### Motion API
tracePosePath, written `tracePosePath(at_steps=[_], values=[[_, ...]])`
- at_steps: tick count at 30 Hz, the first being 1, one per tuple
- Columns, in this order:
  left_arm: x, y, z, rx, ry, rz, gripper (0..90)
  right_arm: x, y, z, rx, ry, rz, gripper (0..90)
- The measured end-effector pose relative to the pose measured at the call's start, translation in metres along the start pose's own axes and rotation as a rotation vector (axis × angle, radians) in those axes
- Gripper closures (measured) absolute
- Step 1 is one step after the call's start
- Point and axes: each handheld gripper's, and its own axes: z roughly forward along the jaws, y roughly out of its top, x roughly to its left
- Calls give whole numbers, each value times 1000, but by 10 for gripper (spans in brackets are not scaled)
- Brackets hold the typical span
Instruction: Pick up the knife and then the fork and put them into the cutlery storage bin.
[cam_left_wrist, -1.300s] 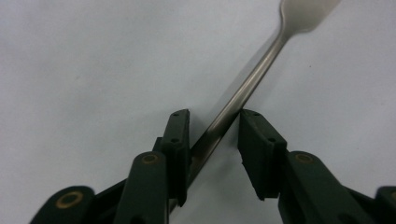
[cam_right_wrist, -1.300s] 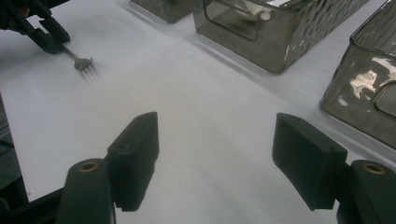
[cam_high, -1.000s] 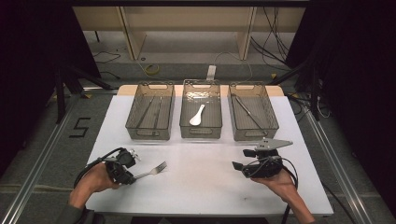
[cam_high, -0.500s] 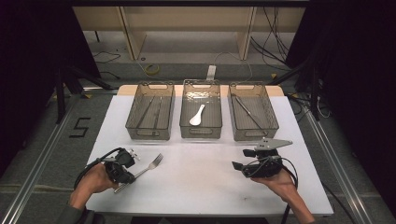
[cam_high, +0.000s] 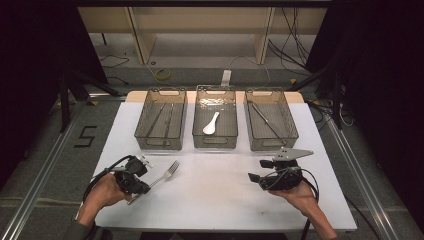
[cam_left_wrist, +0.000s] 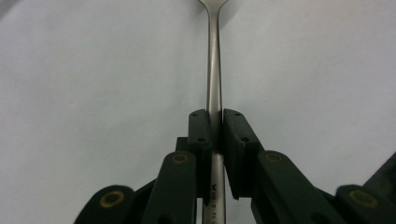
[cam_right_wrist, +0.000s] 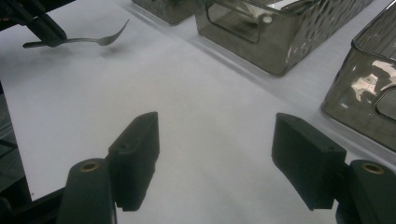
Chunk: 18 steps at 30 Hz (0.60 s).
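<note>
Three bins (cam_high: 215, 125) line the white table (cam_high: 220, 190) (dark room around)

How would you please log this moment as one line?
left gripper: shut on fork handle, above table | right gripper: open, empty | bins: behind

Left gripper (cam_high: 142, 176) low at near-left of worktop (cam_high: 215, 200), jaws clamped tight on fork (cam_high: 167, 172) handle. Right gripper (cam_high: 257, 171) at near-right, jaws spread wide, nothing between. Both forearms enter from near edge.
</note>
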Motion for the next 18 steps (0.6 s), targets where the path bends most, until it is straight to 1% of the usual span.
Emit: tracePosePath(at_steps=[4,8,9,11,13,16,18], values=[[-8,7,-2,-34,-38,2,817,1,1,1,-1,5,-3,330],[-15,18,-2,-50,-67,22,817,6,3,2,-10,22,-22,329],[-18,21,-1,-47,-72,31,817,9,4,3,-11,27,-30,327],[-23,28,1,-42,-86,53,817,14,6,4,-15,36,-54,324],[-29,35,3,-43,-109,71,817,20,9,5,-22,48,-80,322],[-38,47,6,-30,-136,109,817,30,12,7,-31,62,-121,320],[-44,54,9,-23,-142,134,817,38,14,9,-28,73,-156,320]])
